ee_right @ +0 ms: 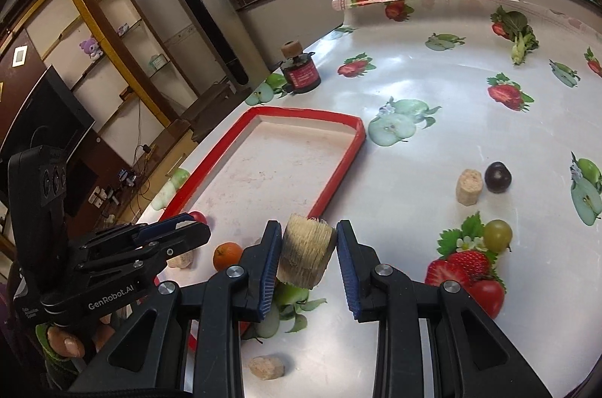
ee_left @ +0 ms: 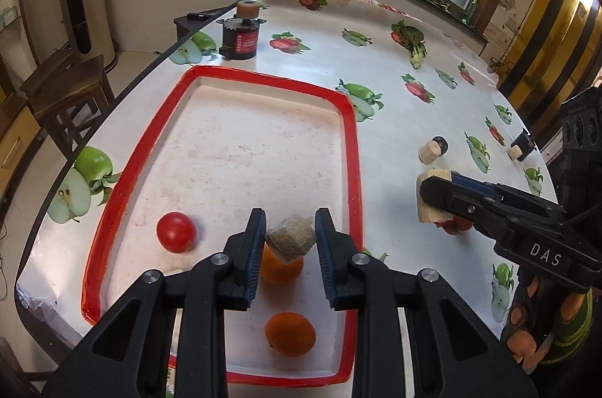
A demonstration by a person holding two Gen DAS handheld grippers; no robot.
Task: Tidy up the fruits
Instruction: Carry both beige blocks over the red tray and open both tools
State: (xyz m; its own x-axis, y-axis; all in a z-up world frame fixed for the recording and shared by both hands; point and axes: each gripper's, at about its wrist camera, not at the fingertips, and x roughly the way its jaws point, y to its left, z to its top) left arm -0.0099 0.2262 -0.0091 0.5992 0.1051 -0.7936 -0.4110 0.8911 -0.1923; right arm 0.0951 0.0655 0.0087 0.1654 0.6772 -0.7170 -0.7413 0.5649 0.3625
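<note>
Two oranges point(ee_left: 289, 339) left view; grape point(ee_right: 497, 235) right only

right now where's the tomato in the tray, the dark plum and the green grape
red tomato point(ee_left: 176, 231), left wrist view, middle of its round front, inside the red-rimmed tray
dark plum point(ee_right: 497, 176), right wrist view, centre of its skin, beside a beige chunk
green grape point(ee_right: 497, 234), right wrist view, centre of its body

My left gripper point(ee_left: 289, 241) is matt black plastic with ribbed blue pads point(ee_left: 257, 258) and metal rivets. The tablecloth point(ee_left: 395, 104) is glossy, printed vinyl. The tray point(ee_left: 353, 149) has a scuffed, matt floor. The cork-like block point(ee_right: 306, 255) looks rough and fibrous.
</note>
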